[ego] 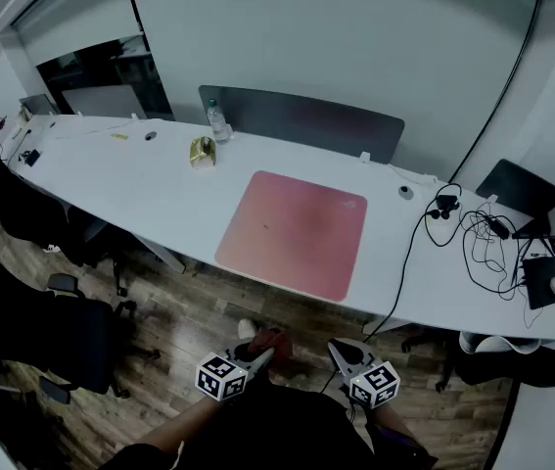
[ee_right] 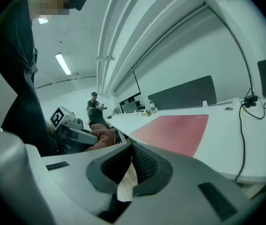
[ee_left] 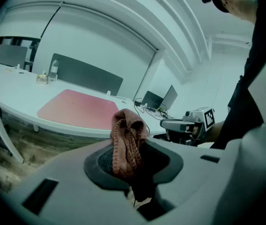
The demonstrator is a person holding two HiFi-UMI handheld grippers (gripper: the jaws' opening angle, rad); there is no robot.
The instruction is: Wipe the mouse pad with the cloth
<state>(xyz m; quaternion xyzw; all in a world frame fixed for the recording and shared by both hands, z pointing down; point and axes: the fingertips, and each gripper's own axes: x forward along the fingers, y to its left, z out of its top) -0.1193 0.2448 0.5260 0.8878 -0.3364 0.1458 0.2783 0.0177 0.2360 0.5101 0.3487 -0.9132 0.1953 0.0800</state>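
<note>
The left gripper had its jaws closed on the cloth, a reddish knitted piece that stood bunched up above them and covered their tips. The right gripper had its jaws pressed together with nothing between them. In the head view both grippers were low and partly lost against the person's dark clothes, and only a small part of the cloth was visible. The mouse pad, pink and flat on the white desk, lay ahead of both pairs of jaws, well apart from them. Tangled cables lay further to the right of the jaws.
</note>
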